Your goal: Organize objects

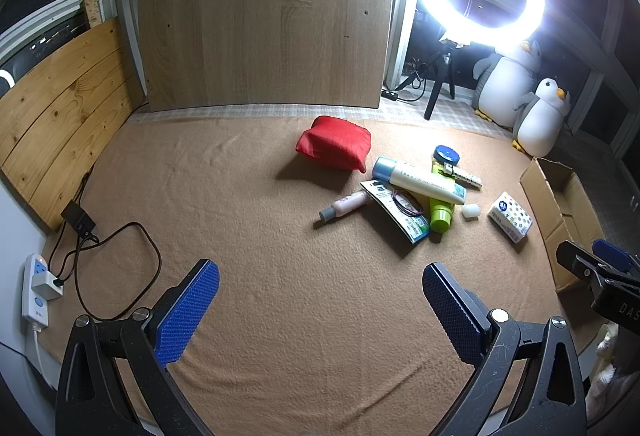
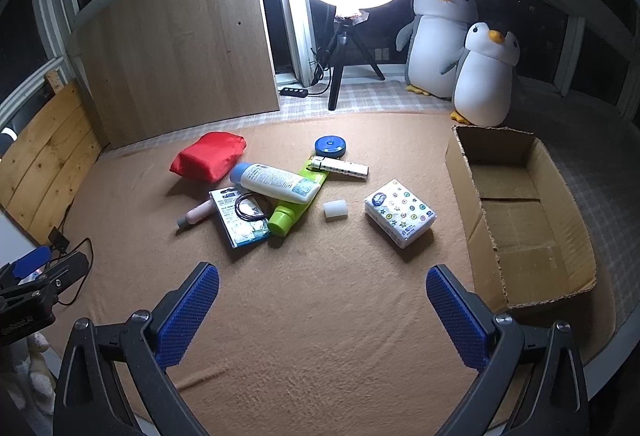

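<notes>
Both tools are spread and hold nothing: the left tool (image 1: 321, 286) and the right tool (image 2: 322, 288). On the tan blanket (image 2: 320, 316), at 12 o'clock from the right tool, the white bottle (image 2: 276, 182) lies across a green tube (image 2: 294, 204); the tissue pack (image 2: 400, 213) lies at 1 o'clock, the open cardboard box (image 2: 460, 172) at 2 o'clock.

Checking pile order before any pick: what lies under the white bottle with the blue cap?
The white bottle rests across the green tube, with its capped end beside the printed card packet. Whatever else sits beneath its middle is covered. Both grippers hang open, away from the pile.
</notes>
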The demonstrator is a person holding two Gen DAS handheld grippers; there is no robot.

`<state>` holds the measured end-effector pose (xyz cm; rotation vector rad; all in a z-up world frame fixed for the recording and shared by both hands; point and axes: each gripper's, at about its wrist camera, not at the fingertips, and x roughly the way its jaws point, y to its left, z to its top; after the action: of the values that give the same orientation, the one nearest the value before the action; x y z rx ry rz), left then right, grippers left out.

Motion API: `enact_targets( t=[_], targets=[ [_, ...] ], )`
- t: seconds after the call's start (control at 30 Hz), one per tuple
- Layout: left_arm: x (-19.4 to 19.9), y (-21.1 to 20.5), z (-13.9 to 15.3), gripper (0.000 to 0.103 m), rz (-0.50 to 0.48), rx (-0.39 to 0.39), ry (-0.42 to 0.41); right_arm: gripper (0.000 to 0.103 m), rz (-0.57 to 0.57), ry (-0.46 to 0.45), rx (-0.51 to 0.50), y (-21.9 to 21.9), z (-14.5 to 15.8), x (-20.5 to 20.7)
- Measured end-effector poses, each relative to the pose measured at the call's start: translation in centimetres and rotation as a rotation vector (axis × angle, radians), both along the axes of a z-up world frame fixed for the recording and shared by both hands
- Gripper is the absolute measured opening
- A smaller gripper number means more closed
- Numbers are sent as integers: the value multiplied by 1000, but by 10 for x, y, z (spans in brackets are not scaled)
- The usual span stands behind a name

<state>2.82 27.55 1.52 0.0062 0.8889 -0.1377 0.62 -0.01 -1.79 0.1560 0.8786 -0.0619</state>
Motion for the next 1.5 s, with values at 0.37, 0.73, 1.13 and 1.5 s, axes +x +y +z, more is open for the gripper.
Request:
enact_targets(
  t=[0.37, 0.73, 1.13, 1.5],
  targets=[
    [2, -2, -2, 103, 0, 8, 2, 103, 22, 4, 15, -4, 1, 10],
    [13, -5, -1, 103, 0, 21, -2, 103, 44, 5, 30, -7, 1, 26],
    [19, 1, -7, 103, 37, 41, 11, 102, 93, 8, 87, -13, 0, 73],
    [7, 36, -27, 103, 137, 58, 57, 71, 173, 115, 169, -11, -36, 156]
  ],
)
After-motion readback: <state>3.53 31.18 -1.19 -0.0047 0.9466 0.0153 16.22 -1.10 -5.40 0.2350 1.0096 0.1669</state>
